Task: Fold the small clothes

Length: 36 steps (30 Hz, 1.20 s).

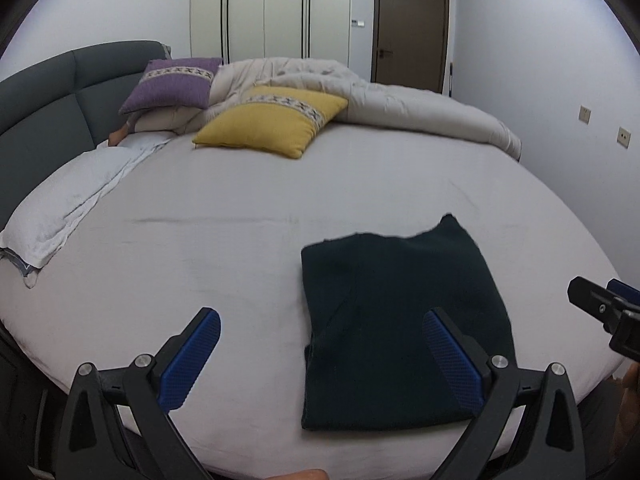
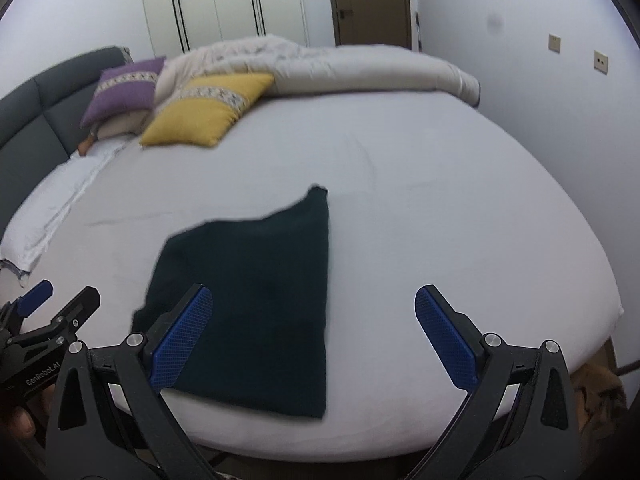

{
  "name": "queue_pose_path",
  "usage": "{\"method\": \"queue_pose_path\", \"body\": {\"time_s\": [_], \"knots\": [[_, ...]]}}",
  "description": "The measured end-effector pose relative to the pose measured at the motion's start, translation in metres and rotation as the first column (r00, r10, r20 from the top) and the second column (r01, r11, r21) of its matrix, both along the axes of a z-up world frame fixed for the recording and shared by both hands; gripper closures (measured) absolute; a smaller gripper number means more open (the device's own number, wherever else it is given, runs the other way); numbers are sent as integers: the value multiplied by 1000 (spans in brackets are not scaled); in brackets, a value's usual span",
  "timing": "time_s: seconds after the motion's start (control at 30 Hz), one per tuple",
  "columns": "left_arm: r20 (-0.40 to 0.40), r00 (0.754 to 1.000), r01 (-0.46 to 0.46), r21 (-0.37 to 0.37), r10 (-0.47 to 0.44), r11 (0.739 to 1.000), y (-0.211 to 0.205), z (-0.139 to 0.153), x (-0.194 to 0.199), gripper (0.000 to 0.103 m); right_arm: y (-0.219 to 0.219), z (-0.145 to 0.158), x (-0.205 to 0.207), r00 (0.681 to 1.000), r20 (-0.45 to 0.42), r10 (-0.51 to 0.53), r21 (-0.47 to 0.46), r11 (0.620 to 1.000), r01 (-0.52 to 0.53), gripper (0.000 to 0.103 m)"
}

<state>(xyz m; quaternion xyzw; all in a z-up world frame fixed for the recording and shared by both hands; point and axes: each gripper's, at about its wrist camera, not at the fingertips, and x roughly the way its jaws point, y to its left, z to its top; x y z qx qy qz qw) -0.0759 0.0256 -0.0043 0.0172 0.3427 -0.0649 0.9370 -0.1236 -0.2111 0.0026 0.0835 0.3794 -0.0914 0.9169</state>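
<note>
While both jaws gape, one folded garment (image 1: 400,320) lies flat.

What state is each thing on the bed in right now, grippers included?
Dark garment: folded, lying flat on the sheet, not held.
Left hand-held gripper: open, nothing between its fingers.
Right hand-held gripper: open, holding nothing.
Duvet: bunched up at the far side.
Door: closed.
Wardrobe: doors closed.
</note>
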Motion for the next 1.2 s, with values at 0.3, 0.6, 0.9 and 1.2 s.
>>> {"method": "queue_pose_path", "body": {"time_s": [0.3, 0.6, 0.9, 1.2], "knots": [[-76, 997, 9, 1, -9, 1000, -1, -26, 7, 0, 7, -46, 29, 998, -65, 12, -3, 1000, -12, 0], [-100, 995, -11, 2, 12, 1000, 9, -32, 13, 0, 17, -49, 32, 996, -87, 37, -26, 999, -39, 0], [-93, 996, -17, 11, 17, 1000, 11, -31, 15, 0, 24, -45, 27, 995, -89, 42, -35, 998, -45, 0], [-92, 995, -25, 16, 26, 1000, 12, -31, 15, 0, 30, -47, 30, 994, -97, 45, -39, 998, -48, 0]]}}
